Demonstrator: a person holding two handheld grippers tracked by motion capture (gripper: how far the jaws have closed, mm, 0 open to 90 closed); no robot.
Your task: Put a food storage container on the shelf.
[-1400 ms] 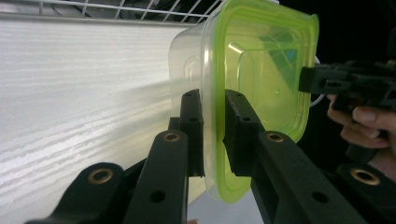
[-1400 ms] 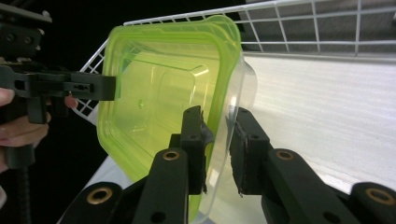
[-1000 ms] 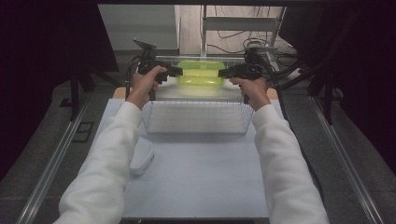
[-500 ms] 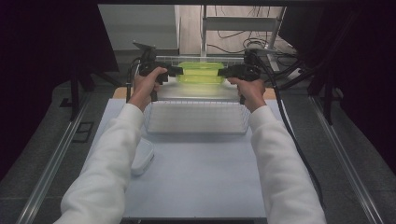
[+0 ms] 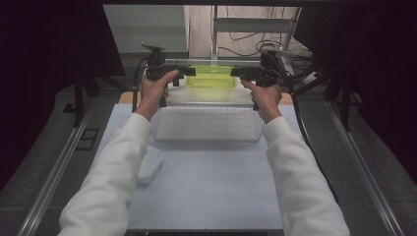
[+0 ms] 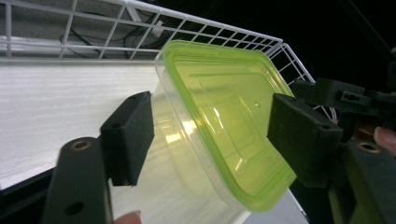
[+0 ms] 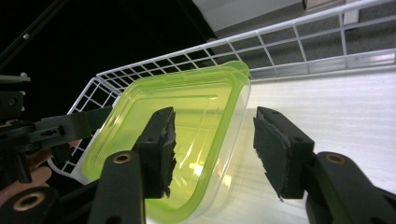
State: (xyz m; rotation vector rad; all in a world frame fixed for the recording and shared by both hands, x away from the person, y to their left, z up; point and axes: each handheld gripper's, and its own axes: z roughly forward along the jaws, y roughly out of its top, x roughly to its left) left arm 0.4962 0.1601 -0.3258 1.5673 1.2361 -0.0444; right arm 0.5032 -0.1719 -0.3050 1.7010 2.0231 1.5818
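the lidded container (image 5: 211, 78) sits in the far wire basket (image 5: 206, 62), between the left gripper (image 5: 189, 72) and the right gripper (image 5: 235, 73). a second wire basket (image 5: 208, 124) lies nearer on the table (image 5: 211, 191), before the first. a small lid (image 5: 148, 164) lies left of it, under the left sleeve.

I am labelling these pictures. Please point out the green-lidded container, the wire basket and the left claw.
green-lidded container (image 6: 224, 116), left gripper view, on the lid's middle.
wire basket (image 5: 209, 138), high view, on its near rim.
left claw (image 6: 212, 137), left gripper view, midway between its fingertips.
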